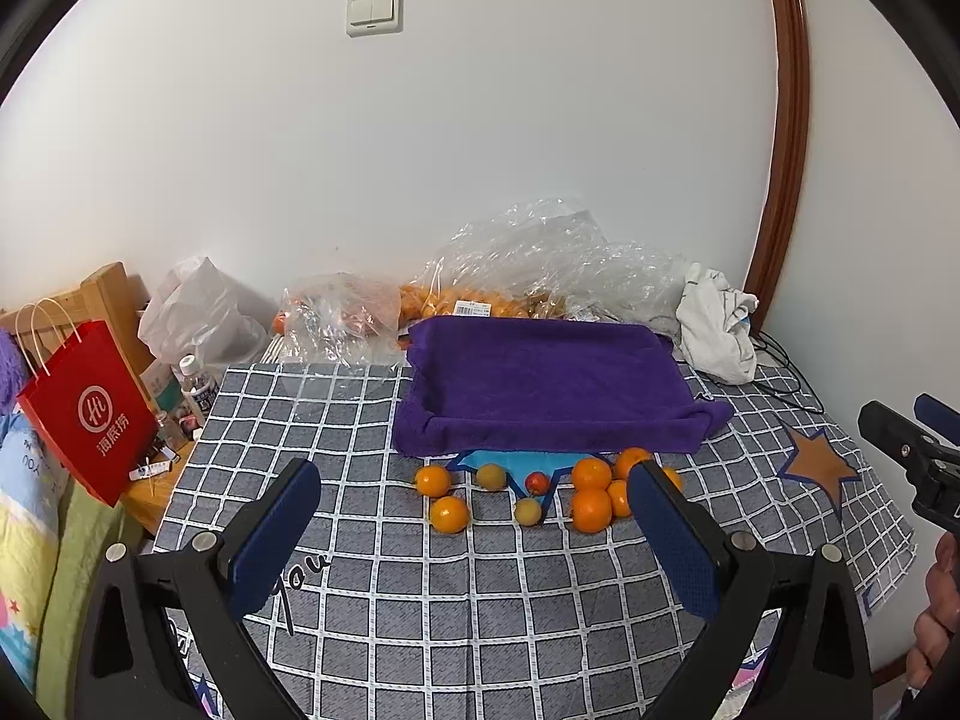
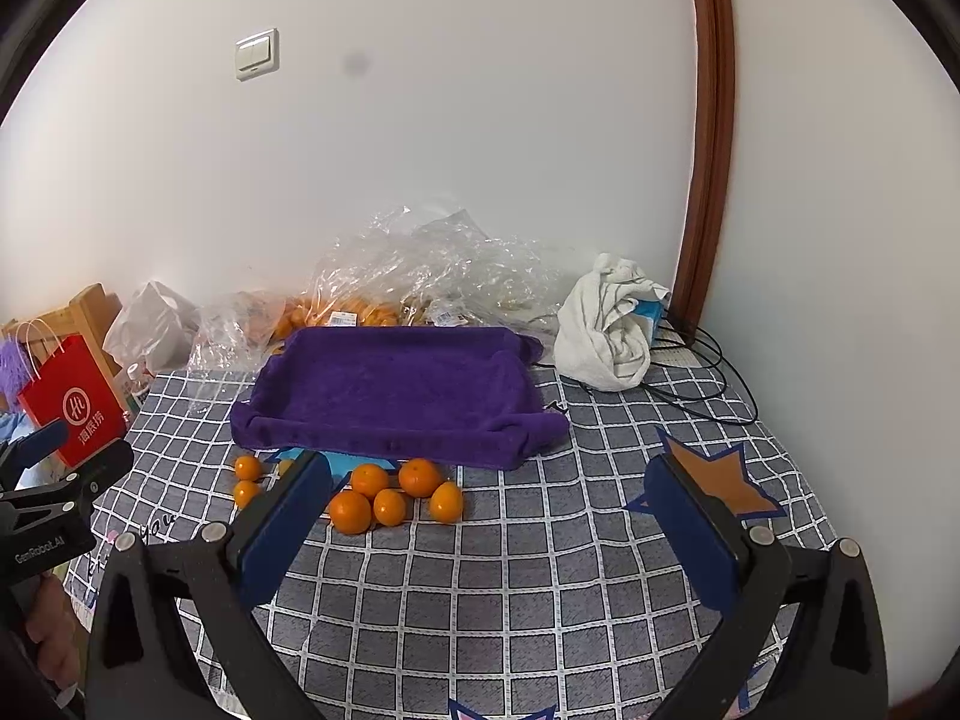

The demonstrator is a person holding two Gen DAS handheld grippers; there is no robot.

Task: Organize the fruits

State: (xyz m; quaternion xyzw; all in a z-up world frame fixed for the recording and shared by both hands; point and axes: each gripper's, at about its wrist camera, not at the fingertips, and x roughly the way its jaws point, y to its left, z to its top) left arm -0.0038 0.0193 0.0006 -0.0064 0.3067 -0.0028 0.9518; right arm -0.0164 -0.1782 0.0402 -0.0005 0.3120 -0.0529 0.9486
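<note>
Several oranges (image 1: 591, 510) lie on the checked cloth just in front of a purple towel-lined tray (image 1: 552, 384), with two small yellow-green fruits (image 1: 491, 476) and a small red fruit (image 1: 537, 483) among them. The oranges (image 2: 367, 480) and the tray (image 2: 390, 384) also show in the right wrist view. My left gripper (image 1: 474, 498) is open and empty, held above the cloth short of the fruit. My right gripper (image 2: 489, 498) is open and empty, to the right of the orange cluster. The tray is empty.
Clear plastic bags (image 1: 540, 264) holding more oranges lie behind the tray by the wall. A white crumpled cloth (image 2: 606, 330) and black cables (image 2: 708, 372) are at the back right. A red paper bag (image 1: 90, 414) and a bottle (image 1: 198, 387) stand off the left edge.
</note>
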